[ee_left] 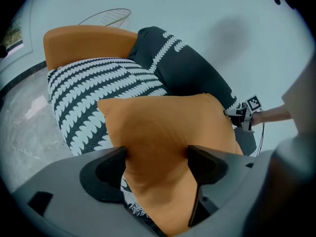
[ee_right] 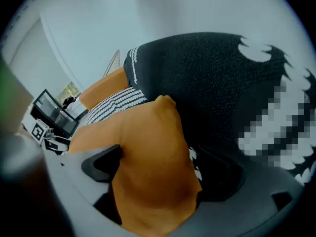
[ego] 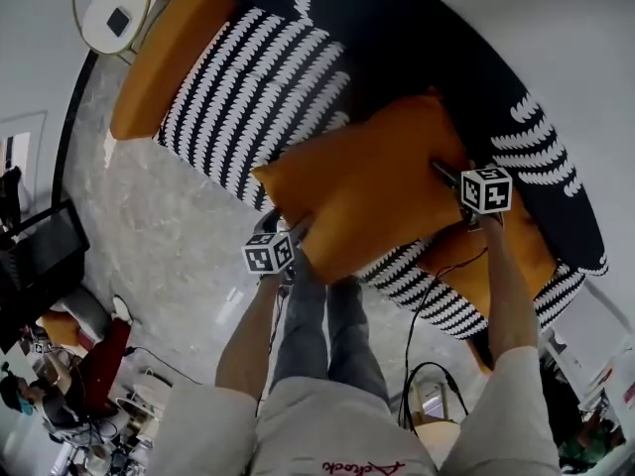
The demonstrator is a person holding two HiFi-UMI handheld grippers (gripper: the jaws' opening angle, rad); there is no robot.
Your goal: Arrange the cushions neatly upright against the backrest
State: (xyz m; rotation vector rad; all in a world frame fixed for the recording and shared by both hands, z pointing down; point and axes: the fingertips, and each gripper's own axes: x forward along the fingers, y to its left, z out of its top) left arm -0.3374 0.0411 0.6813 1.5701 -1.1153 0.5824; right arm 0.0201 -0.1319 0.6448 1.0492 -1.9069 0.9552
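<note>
Update: I've got the orange cushion (ego: 367, 186) between my two grippers, down over the striped seat (ego: 268, 87), toward the right end of the sofa. It's turned cornerwise: one corner points back at my legs, and the opposite one reaches up by the dark backrest (ego: 417, 38). Can't tell if it actually leans on it.

My left gripper (ego: 293, 234) is on the near left corner. In the left gripper view the fabric bunches in between both pads, so I'd call that a pinch, even though the jaws stand pretty far apart.

My right gripper (ego: 451, 178) is at the far right corner, close to the backrest. Its jaws are spread about as wide as they go. The cushion corner fills the gap and lies against one pad. The other pad is dark against the dark sofa, and I see no squeeze there.

There's an orange armrest (ego: 164, 53) at the far left end, well apart from the cushion.
</note>
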